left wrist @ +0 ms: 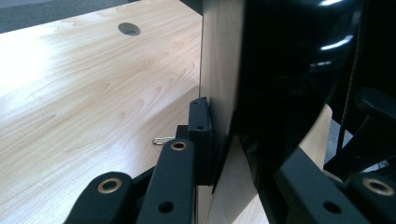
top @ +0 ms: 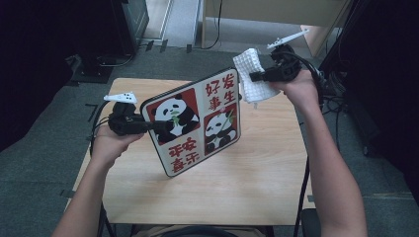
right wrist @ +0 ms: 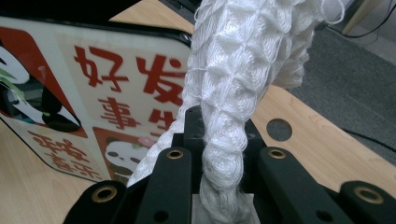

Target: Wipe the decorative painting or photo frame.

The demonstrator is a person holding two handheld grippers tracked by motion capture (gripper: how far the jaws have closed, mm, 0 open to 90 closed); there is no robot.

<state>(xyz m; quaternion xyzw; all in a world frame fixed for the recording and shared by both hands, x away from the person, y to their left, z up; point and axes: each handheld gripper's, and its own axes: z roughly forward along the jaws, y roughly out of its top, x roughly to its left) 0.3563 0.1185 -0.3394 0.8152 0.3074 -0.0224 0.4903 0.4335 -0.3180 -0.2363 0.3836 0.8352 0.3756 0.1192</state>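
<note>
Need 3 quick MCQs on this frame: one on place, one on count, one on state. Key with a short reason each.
1. The white cloth sits where?
A. flat on the table
B. in the right gripper, by the panda board's upper corner
C. under the board

2. How many pandas are on the board?
A. two
B. four
C. one

3. How is the board held?
A. lying flat
B. propped against a wall
C. lifted off the table, its edge clamped in the left gripper

Key: B, jaws pinch the cloth; A, two panda panels; C, jaws grip its edge.
</note>
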